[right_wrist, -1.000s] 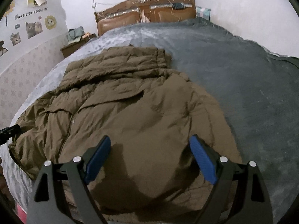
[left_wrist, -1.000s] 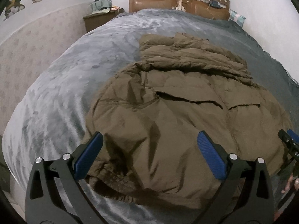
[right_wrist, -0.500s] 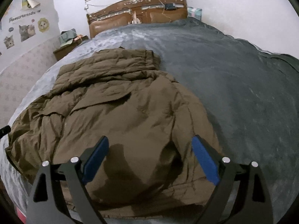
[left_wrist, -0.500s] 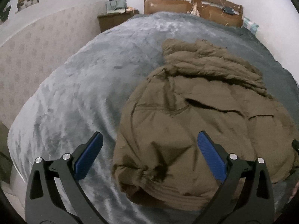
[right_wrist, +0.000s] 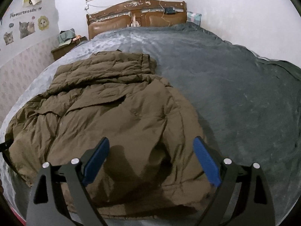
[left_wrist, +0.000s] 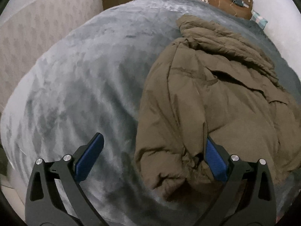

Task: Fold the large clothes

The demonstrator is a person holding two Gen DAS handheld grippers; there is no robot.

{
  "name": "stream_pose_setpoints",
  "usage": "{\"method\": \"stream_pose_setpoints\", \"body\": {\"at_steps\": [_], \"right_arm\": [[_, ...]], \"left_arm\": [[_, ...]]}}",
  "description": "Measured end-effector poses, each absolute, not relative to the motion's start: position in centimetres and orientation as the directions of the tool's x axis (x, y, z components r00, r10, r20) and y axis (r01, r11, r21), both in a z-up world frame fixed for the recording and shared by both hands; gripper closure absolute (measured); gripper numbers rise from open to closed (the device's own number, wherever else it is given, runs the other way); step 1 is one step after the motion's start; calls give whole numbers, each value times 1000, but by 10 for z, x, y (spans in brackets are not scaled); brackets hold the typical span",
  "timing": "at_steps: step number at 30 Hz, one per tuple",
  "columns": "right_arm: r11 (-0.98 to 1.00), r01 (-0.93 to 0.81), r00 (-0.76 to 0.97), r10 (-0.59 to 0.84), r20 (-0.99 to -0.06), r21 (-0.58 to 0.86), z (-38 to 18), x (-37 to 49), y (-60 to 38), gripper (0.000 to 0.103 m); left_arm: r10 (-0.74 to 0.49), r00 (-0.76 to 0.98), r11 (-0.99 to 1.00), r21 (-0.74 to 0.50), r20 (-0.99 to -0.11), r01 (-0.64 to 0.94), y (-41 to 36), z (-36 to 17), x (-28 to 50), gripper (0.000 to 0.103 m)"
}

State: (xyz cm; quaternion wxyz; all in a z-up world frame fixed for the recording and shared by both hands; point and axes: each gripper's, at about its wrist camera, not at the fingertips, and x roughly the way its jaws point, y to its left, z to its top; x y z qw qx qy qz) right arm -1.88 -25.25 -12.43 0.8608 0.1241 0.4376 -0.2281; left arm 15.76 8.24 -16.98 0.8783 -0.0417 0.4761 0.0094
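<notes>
The left claw (left_wrist: pixel 154 154) is standing with its jaws wide apart, angled down over the near left edge of the brown puffer jacket (left_wrist: pixel 216 98). Its right blue pad (left_wrist: pixel 214 160) is lying against a fold at the jacket's bunched lower corner, while its left pad is hanging over bare blanket; nothing is being pinched between them. The right claw (right_wrist: pixel 150 160) is likewise gaping wide, its jaws spread and holding nothing, hovering over the near hem of the jacket (right_wrist: pixel 116 116) and throwing a shadow on the fabric between the pads.

The jacket is lying spread out on the bed, on a grey plush blanket (right_wrist: pixel 235 98), nearer the bed's left side, with its quilted hood or collar end pointing toward the headboard and a zip showing along the front in the right wrist view. It is rumpled, with flaps and creases lying across one another.

Beyond it, a wooden headboard (right_wrist: pixel 137 17) is standing against the white wall under a window. A nightstand (right_wrist: pixel 64 49) with cloth piled on it is sitting to the left of the bed, and cat stickers (right_wrist: pixel 26 28) are showing on the left wall.
</notes>
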Motion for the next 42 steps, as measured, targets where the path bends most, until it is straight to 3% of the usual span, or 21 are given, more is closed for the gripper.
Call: {"method": "stream_pose_setpoints", "body": {"at_steps": [3,7,11,13,34,42], "right_arm": [[858,513,509,-283,-813,23,-124,-22,-258,12],[850,526,493,-291,-820,14,-125,-25,-262,12],[844,537,483,-294,-825,14,-127,-29,-265,12],[840,543,477,-298,-827,11,-128,-30,-268,12],[791,602,431,-208,-878,108,-166,-62,-281,12],[825,552,452,-174,-875,121,-176,-63,-271,13]], "left_arm": [[-95,519,991,-127,-850,-27,84,-178,157,14],[-166,497,983,-186,-852,11,80,-184,155,41],[-148,503,988,-153,-851,33,69,-183,151,56],[-129,509,991,-126,-851,41,64,-180,153,59],[-67,513,998,-47,-856,52,55,-182,154,58],[-67,525,997,-35,-848,70,53,-183,154,58]]}}
